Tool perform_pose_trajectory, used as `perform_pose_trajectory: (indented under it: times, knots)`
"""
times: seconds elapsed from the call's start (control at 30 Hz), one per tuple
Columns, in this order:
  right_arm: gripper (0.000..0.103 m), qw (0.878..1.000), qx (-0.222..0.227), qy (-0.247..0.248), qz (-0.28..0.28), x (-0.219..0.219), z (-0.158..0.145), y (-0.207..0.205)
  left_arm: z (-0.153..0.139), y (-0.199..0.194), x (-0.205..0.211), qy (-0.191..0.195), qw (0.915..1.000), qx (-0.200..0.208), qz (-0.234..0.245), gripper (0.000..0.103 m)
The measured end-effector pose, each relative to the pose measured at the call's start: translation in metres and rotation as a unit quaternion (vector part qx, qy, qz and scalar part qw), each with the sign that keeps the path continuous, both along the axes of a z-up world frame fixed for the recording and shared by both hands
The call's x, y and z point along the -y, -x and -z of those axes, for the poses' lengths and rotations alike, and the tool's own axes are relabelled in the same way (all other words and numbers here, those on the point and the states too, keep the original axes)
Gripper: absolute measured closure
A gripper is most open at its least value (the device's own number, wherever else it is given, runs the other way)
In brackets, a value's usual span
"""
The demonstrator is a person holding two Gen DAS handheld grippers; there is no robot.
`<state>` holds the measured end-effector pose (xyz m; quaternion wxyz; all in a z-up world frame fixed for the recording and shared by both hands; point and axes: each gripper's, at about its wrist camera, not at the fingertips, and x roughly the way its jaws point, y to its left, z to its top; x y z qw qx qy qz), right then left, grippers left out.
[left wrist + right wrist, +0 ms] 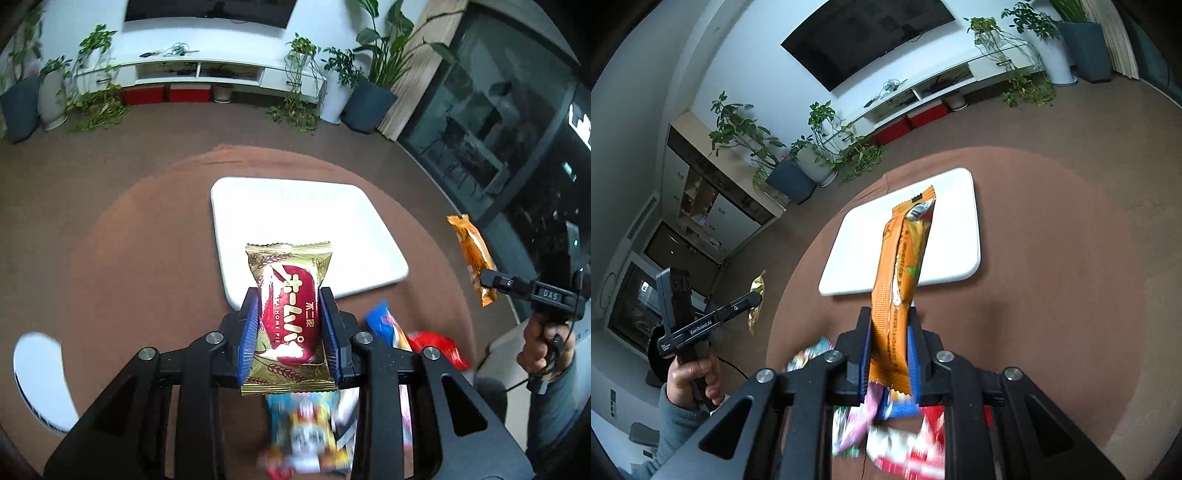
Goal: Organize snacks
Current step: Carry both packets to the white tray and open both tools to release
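My left gripper [290, 299] is shut on a gold and red pie snack packet [290, 314], held above the brown round table just short of the white tray [295, 206]. In the right wrist view my right gripper [888, 328] is shut on a long orange snack bar [903, 266] that sticks forward over the near edge of the white tray [956, 206]. The right gripper [487, 280] with the orange bar [472, 254] also shows at the right of the left wrist view. The left gripper [757, 295] with its gold packet [755, 299] shows at the left of the right wrist view.
A heap of loose snack packets [310, 432] lies on the table under both grippers, blurred, and shows as snack packets [886, 432] in the right wrist view too. A white chair back [40, 373] stands at the table's left. Plants, a TV unit and cabinets line the room's far side.
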<state>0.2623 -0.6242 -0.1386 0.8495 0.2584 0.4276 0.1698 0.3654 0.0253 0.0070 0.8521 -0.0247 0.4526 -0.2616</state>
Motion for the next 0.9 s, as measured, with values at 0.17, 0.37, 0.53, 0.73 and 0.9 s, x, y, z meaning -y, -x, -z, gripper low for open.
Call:
perform_pose_trajectory:
  times: [0.17,0.37,0.53,0.73,0.9]
  knots:
    - [0.085,0.999,-0.028,0.024,-0.008,-0.013,0.018,-0.072,0.012,-0.064,0.037,-0.03,0.9995,-0.009,0.005,0.074]
    - [0.085,0.996,-0.068,0.054,-0.01,-0.017,0.053,-0.125,0.067,-0.122,0.073,-0.054,0.9972,-0.051,-0.006,0.074]
    - [0.085,0.992,-0.098,0.079,-0.014,-0.021,0.082,-0.144,0.092,-0.12,0.078,-0.073,0.9956,-0.058,-0.008,0.074]
    - [0.085,0.988,-0.118,0.103,-0.013,-0.022,0.104,-0.153,0.118,-0.111,0.085,-0.101,0.9925,-0.068,-0.001,0.074]
    - [0.084,0.987,-0.117,0.111,-0.02,-0.026,0.108,-0.153,0.134,-0.108,0.089,-0.119,0.9907,-0.067,0.0,0.073]
